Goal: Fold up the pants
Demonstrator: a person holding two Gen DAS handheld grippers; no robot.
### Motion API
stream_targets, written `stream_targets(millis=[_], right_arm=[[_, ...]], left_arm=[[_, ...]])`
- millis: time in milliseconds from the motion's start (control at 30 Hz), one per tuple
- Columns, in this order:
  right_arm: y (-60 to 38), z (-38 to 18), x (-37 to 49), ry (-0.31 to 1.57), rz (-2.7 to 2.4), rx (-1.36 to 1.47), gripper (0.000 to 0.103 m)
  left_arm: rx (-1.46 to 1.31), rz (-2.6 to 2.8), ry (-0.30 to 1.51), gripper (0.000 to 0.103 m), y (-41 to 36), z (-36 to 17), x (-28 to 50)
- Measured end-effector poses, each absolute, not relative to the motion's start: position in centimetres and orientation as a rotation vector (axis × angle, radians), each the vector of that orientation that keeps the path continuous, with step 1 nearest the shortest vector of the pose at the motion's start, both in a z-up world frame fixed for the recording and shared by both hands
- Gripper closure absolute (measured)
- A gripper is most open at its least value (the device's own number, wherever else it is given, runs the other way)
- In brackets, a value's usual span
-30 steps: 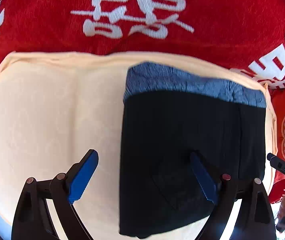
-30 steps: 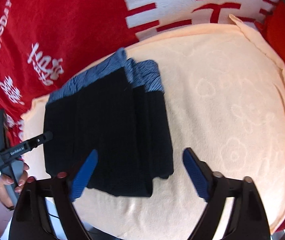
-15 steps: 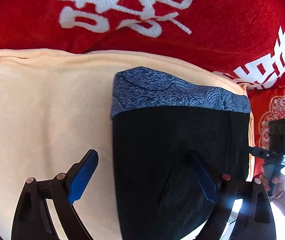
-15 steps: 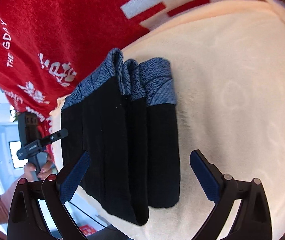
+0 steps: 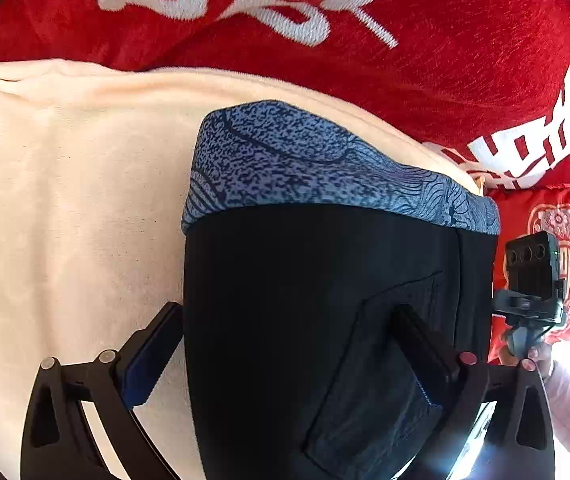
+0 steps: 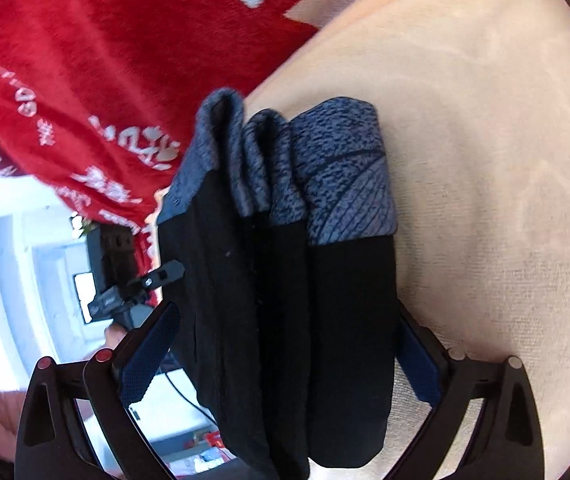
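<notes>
Left wrist view: we are seeing our left claw (image 5: 285, 344) standing wide, its blue-padded fingers (image 5: 151, 360) straddling the near end of the folded pants (image 5: 309, 320); whether the pads are pressing the cloth we cannot tell. One pad is sitting just beside the left edge of the black fabric, the other is lying over a stitched pocket (image 5: 385, 380) on the right side. The pants are lying folded into a compact rectangle, the mottled blue waistband (image 5: 305, 168) facing away from us.

Right wrist view: our right claw (image 6: 281, 356) is likewise spread wide around the pants (image 6: 285, 320), one finger at each side of the stack, and again contact is unclear. From here we are looking at the layers edge-on, the waistband (image 6: 325, 168) bunching into several upright folds.

Outward, the pants are resting on a pale peach towel (image 5: 65, 220) with a faint embossed pattern. Beyond it a red blanket (image 5: 365, 40) with white characters is covering the surface. At the right edge of the left view a red patterned cushion (image 5: 565, 240) is showing, with the other handheld unit (image 5: 531, 280) in front of it. Bright white room light is washing out the left side of the right view.
</notes>
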State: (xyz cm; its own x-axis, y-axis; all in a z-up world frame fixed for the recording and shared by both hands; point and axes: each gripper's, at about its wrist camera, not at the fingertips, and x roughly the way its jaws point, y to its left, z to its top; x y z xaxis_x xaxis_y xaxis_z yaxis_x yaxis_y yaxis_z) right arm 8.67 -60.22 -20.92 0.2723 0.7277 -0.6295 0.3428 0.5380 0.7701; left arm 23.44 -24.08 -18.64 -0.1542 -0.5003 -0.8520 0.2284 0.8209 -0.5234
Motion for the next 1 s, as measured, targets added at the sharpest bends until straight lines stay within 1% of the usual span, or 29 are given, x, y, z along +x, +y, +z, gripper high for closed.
stream_targets(millis=[33, 67, 100, 133, 233, 400, 600, 733, 833, 867, 933, 967, 1000], right_arm=[[-60.2, -20.7, 8.9, 1.354, 0.296, 1.012, 0.027], [-60.1, -20.5, 9.0, 1.374, 0.272, 0.982, 0.032], [-60.2, -20.3, 8.9, 1.375, 0.27, 0.978, 0.041], [-60.4, -20.1, 8.6, 1.366, 0.271, 0.997, 0.048], [-60.4, -19.2, 8.2, 1.335, 0.293, 1.023, 0.059], [-59.0, -17.1, 7.4, 1.292, 0.349, 1.057, 0.061], [-55.8, -15.8, 4.4, 1.291, 0.388, 1.089, 0.061], [-54.0, -15.9, 1.0, 1.296, 0.377, 1.09, 0.061], [-52.5, -16.9, -1.3, 1.319, 0.365, 1.097, 0.061], [-51.7, -17.4, -1.7, 1.334, 0.355, 1.086, 0.06], [-50.7, -18.3, -2.4, 1.356, 0.321, 1.037, 0.055], [-50.7, -18.8, -2.6, 1.352, 0.294, 1.028, 0.053], [-50.8, -19.1, -2.7, 1.342, 0.273, 1.034, 0.051]], left_arm=[[-0.234, -0.659, 1.593, 0.022, -24.2, -18.2, 23.2], [-0.232, -0.662, 1.582, 0.024, -24.3, -17.6, 23.0], [-0.215, -0.66, 1.567, 0.029, -24.3, -17.1, 22.8], [-0.205, -0.666, 1.553, 0.035, -24.4, -16.5, 22.5], [-0.179, -0.652, 1.524, 0.04, -24.7, -14.9, 21.6], [-0.185, -0.636, 1.509, 0.04, -24.1, -12.8, 19.5], [-0.187, -0.616, 1.519, 0.04, -20.2, -10.8, 15.1], [-0.191, -0.595, 1.543, 0.04, -18.1, -11.5, 12.1], [-0.183, -0.577, 1.572, 0.04, -16.3, -13.5, 10.2], [-0.175, -0.568, 1.573, 0.038, -16.0, -14.0, 9.8], [-0.16, -0.535, 1.549, 0.018, -15.0, -15.1, 9.2], [-0.151, -0.515, 1.533, 0.014, -14.6, -15.2, 9.1], [-0.148, -0.5, 1.527, 0.007, -14.3, -15.4, 9.1]])
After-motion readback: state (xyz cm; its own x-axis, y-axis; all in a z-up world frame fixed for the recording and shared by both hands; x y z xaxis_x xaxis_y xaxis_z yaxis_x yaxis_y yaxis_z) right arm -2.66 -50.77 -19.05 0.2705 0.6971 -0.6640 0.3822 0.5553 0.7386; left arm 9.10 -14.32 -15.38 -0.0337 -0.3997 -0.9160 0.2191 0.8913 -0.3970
